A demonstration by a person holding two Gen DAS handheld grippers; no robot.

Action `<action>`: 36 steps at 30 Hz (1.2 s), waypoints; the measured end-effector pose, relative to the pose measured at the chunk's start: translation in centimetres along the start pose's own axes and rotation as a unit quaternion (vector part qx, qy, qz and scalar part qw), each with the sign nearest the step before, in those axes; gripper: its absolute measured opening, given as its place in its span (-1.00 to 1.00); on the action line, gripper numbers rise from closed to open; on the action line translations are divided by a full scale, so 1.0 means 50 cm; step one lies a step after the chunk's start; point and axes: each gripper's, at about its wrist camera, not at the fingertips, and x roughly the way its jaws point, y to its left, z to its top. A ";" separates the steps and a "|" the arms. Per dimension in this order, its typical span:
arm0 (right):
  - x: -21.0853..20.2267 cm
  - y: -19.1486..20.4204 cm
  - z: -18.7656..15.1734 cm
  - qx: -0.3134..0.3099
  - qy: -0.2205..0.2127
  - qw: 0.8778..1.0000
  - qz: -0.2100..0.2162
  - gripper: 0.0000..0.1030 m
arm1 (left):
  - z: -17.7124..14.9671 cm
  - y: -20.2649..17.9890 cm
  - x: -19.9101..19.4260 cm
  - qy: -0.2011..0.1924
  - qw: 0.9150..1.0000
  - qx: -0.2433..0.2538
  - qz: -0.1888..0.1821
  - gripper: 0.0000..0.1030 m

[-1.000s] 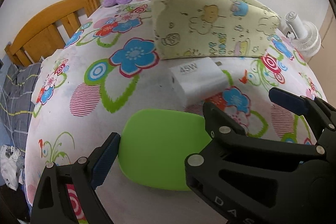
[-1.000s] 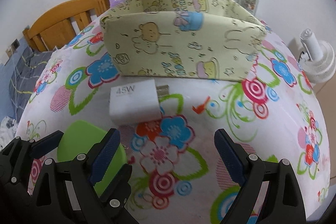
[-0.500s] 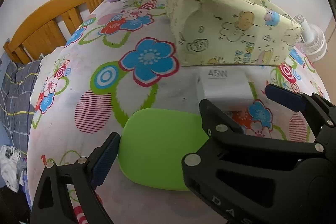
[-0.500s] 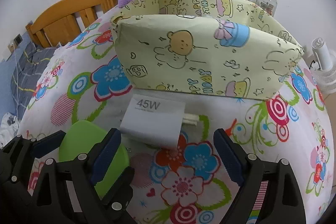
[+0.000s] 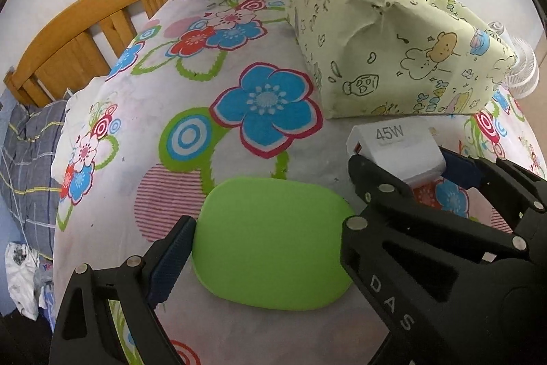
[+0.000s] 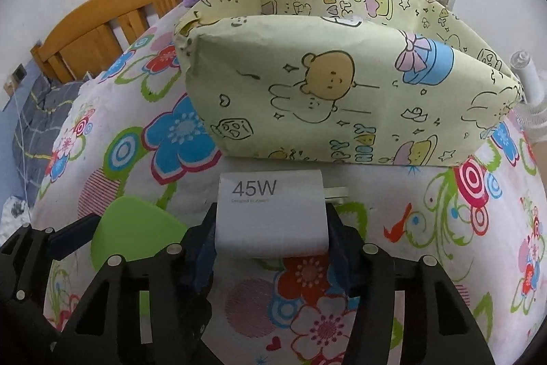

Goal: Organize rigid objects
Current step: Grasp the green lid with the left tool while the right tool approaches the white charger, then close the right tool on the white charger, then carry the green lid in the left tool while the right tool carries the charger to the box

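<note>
Left wrist view: my left gripper (image 5: 259, 248) straddles the green lid (image 5: 273, 242) lying flat on the floral cloth (image 5: 191, 98) — one pad sits beside its left edge, the other is hidden, so I cannot tell if it grips.

Right wrist view: my right gripper (image 6: 271, 235) has just been closing and now pinches the white 45W charger (image 6: 271, 211), just before the open paper box (image 6: 342, 84). Grasp step — next I lift it over the box wall and release inside.
</note>
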 end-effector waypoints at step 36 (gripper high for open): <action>-0.173 -0.149 -0.007 0.041 -0.041 0.997 -0.044 0.13 | 0.017 -0.162 -0.143 -0.061 0.997 0.022 -0.034 0.85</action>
